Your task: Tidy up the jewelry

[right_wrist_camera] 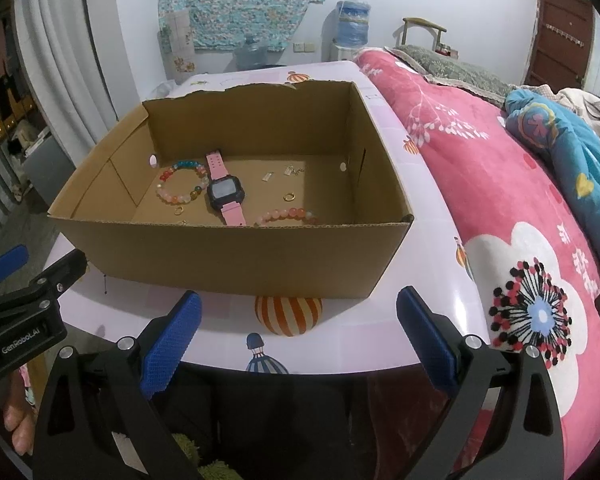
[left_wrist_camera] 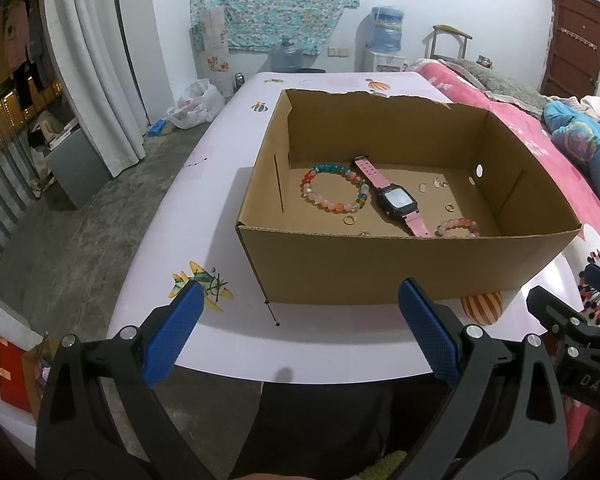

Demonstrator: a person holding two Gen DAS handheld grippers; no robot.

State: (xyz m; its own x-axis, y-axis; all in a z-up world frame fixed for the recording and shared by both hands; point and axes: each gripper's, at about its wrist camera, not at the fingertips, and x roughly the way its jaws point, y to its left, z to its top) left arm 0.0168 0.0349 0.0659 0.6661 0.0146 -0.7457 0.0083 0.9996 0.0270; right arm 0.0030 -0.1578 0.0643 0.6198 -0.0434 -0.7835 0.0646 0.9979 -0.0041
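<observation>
An open cardboard box [left_wrist_camera: 380, 268] [right_wrist_camera: 236, 256] stands on the pale table. Inside lie a pink-strapped watch [left_wrist_camera: 396, 199] [right_wrist_camera: 224, 192], a multicoloured bead bracelet [left_wrist_camera: 334, 194] [right_wrist_camera: 182, 184], a pink bead bracelet [left_wrist_camera: 458, 228] [right_wrist_camera: 286, 216], small gold rings [left_wrist_camera: 349, 220] [right_wrist_camera: 289, 197] and tiny earrings [left_wrist_camera: 424, 187] [right_wrist_camera: 267, 176]. My left gripper [left_wrist_camera: 300, 320] hangs open near the table's front edge, short of the box. My right gripper [right_wrist_camera: 298, 328] is open too, in front of the box, nothing between its fingers. Each gripper shows at the edge of the other's view.
The table [left_wrist_camera: 228, 184] carries balloon and plane prints. A bed with a pink blanket [right_wrist_camera: 500, 200] runs along the right side. Left of the table are bare concrete floor [left_wrist_camera: 80, 248], white curtains and a plastic bag [left_wrist_camera: 196, 104]. Water bottles stand by the far wall.
</observation>
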